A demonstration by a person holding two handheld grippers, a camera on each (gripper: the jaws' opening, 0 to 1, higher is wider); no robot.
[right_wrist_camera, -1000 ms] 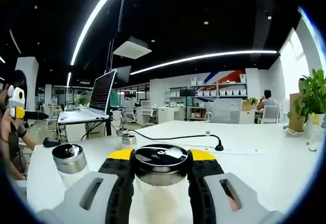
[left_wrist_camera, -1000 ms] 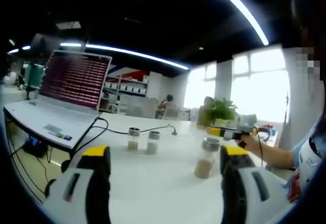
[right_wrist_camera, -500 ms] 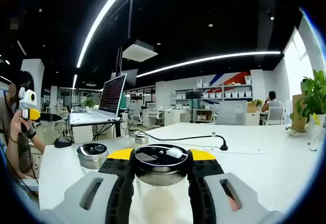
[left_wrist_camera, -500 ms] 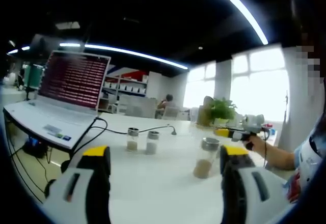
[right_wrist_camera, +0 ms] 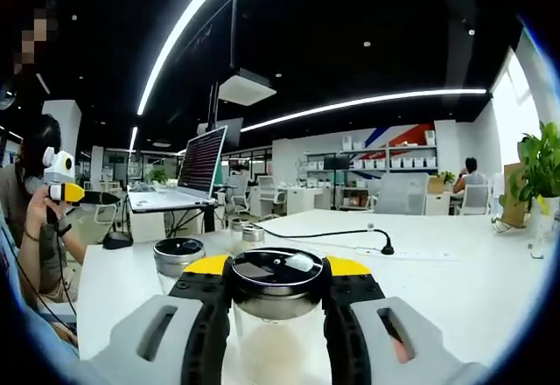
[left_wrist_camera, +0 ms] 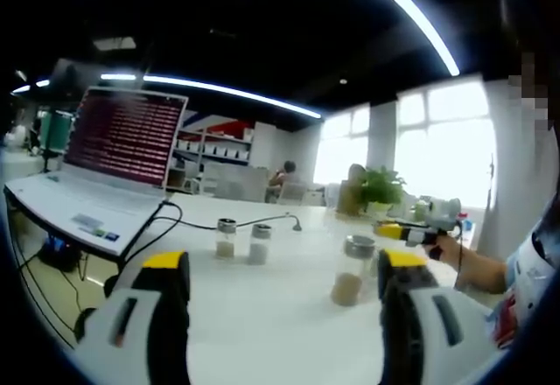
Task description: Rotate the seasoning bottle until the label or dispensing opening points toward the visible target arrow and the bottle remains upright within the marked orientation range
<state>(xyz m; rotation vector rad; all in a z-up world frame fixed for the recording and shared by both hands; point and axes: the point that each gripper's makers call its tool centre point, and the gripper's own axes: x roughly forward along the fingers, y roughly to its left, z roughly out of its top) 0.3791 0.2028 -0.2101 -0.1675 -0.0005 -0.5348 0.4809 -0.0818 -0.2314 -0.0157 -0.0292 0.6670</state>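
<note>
In the left gripper view we see a laptop (left_wrist_camera: 105, 171) at the desk's (left_wrist_camera: 271, 306) left edge, its cable running toward two small jars (left_wrist_camera: 241, 241) standing mid-desk. Our left tongs (left_wrist_camera: 278, 271) are spread wide with nothing between them. Farther right another jar (left_wrist_camera: 352, 271) stands upright near the desk's right edge, and beyond it a hand holds the right tongs (left_wrist_camera: 411, 232). In the right gripper view, a black-lidded jar (right_wrist_camera: 178, 254) stands at the left, and beside it our right tongs (right_wrist_camera: 276, 267) are closed on the seasoning bottle (right_wrist_camera: 275, 311), which is upright.
</note>
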